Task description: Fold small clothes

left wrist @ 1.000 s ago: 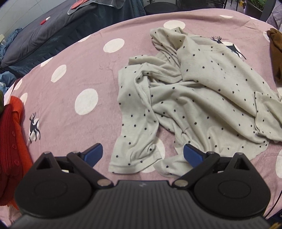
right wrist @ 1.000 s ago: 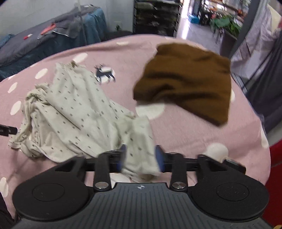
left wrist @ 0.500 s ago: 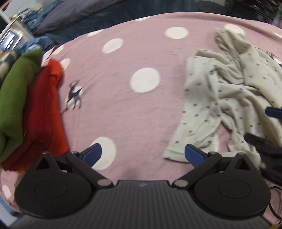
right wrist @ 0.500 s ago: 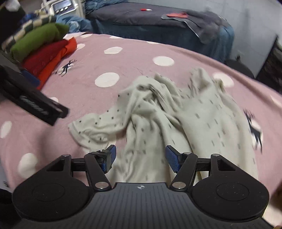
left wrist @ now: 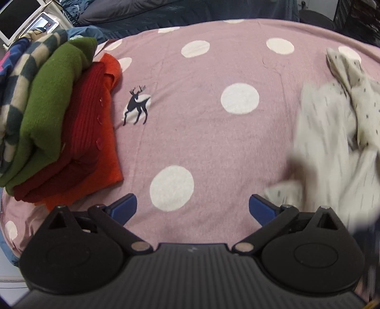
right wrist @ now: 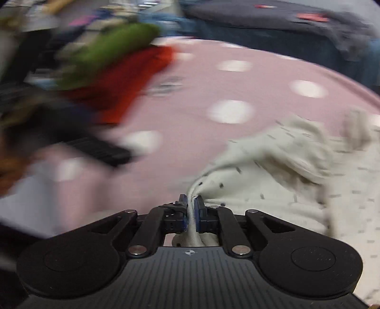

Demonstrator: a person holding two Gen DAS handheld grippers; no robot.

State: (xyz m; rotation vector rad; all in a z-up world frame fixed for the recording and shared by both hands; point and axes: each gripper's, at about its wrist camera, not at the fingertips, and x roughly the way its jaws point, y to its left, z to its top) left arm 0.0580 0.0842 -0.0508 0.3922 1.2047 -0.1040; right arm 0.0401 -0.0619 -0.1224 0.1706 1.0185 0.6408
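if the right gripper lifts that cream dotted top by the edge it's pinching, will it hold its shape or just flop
Probably flop: the dotted top lies crumpled in soft folds on the pink sheet. The right gripper, whose jaws have just been closing, pinches only a bunched edge, so the rest would likely hang and trail. It looks thin and light.

Right claw pinching cream dotted garment

This is a bedroom in a home. A bed takes up most of the view, covered by a pink polka-dot sheet printed with a small deer. Folded clothes are stacked at its left edge, and dark grey-blue bedding lies beyond the far side.
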